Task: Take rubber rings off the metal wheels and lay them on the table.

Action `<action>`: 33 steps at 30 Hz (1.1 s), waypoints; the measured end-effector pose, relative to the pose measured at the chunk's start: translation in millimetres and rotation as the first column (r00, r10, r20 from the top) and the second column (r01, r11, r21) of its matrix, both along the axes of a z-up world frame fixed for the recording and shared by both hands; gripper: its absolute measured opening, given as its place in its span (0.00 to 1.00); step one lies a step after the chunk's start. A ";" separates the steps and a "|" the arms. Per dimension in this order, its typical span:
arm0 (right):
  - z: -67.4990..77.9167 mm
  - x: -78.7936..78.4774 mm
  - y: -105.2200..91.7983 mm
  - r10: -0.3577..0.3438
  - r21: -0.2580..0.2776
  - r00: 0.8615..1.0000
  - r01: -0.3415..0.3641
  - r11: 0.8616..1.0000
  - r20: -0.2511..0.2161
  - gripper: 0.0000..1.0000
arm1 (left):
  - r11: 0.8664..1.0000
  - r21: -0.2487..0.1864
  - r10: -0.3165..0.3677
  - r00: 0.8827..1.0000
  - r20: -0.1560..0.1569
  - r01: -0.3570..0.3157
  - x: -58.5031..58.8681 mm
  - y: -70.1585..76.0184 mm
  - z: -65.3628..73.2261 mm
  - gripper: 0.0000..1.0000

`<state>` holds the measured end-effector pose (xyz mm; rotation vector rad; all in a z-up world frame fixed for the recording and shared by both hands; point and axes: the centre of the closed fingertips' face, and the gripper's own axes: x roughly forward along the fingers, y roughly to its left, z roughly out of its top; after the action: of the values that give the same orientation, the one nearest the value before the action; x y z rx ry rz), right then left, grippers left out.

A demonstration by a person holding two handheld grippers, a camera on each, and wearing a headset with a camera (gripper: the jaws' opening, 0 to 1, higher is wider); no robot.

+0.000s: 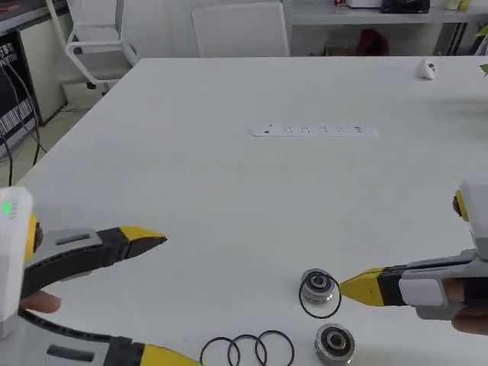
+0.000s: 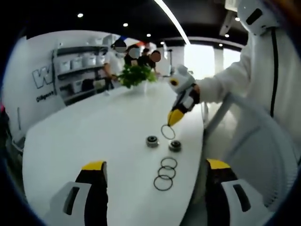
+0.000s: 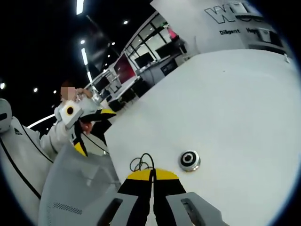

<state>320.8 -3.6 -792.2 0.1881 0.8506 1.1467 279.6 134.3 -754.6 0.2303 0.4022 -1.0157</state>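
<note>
Fig. Just beyond the lower tip of my left tongs (image 1: 179, 299), which gape wide and hold nothing, three freed rings (image 1: 248, 349) lie on the surface (image 1: 229, 183). My right tongs (image 1: 345, 287), level and pointing toward the left pair, are pinched on a fourth rubber ring (image 1: 320, 316) beside a metal wheel (image 1: 316, 284). The thin pinch may slip, and I judge the ring would then drop onto that wheel.

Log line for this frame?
right gripper: shut on rubber ring | left gripper: open | three rings on table | two metal wheels nearby
</note>
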 end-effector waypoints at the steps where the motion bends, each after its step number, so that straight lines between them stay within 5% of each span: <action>1: -0.3 -1.8 1.7 0.009 -0.003 1.000 -0.009 1.000 -0.002 0.00 | 1.000 -0.004 0.019 1.000 -0.011 -0.019 -2.2 4.1 -1.8 0.87; 7: -4.3 -10.8 9.3 0.055 -0.026 0.998 -0.055 0.998 -0.004 0.00 | 0.995 -0.012 0.102 0.994 -0.028 -0.102 -10.2 22.9 -11.1 0.89; 10: -9.2 -16.2 14.9 0.086 -0.045 0.996 -0.087 0.995 -0.007 0.00 | 0.994 0.022 0.112 0.993 -0.043 -0.111 -17.5 29.6 -21.1 0.89; 22: -30.0 -23.1 23.0 0.161 -0.109 0.987 -0.162 0.981 -0.023 0.00 | 0.988 0.029 0.155 0.986 -0.065 -0.153 -23.9 37.9 -26.0 0.89; 33: -50.1 -20.0 24.6 0.233 -0.216 0.973 -0.228 0.949 -0.004 0.00 | 0.987 0.041 0.155 0.984 -0.085 -0.152 -26.1 37.4 -30.8 0.87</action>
<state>300.8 21.0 -842.3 -0.1060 0.9896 1.2609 253.6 171.7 -785.4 0.1828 0.5105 -0.8695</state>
